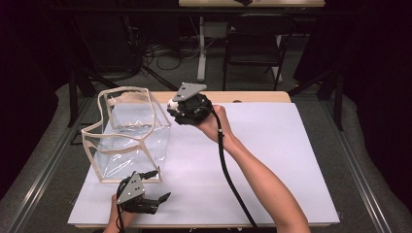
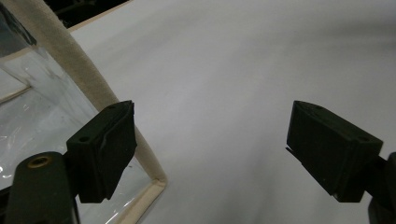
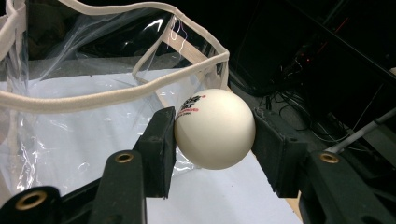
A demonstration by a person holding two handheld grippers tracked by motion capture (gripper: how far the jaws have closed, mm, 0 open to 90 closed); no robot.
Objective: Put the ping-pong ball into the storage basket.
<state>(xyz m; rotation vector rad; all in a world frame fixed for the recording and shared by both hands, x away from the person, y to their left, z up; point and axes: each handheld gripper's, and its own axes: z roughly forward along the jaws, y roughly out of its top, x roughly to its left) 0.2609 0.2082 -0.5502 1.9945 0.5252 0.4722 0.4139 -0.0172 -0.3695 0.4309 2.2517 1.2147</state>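
Observation:
A clear plastic bag (image 1: pixel 128 133) with cream trim stands open on the left of the white table; its rim (image 3: pixel 116 95) fills the left of the right gripper view. My right gripper (image 1: pixel 173 105) hovers just beside the bag's far right corner, shut on a white ball (image 3: pixel 215 128) with printed lettering; the ball (image 1: pixel 172 103) shows as a small white spot at the jaws. Near the table's front edge my left gripper (image 1: pixel 158 187) stands open with nothing between its fingers (image 2: pixel 105 149), one jaw close to the bag's lower corner (image 2: pixel 156 184).
The white table surface (image 1: pixel 272 145) stretches out to the right of the bag. Beyond the far edge stand a dark folding chair (image 1: pixel 255 41), a table leg (image 1: pixel 200 48) and loose cables on the floor. Black frame posts flank the table.

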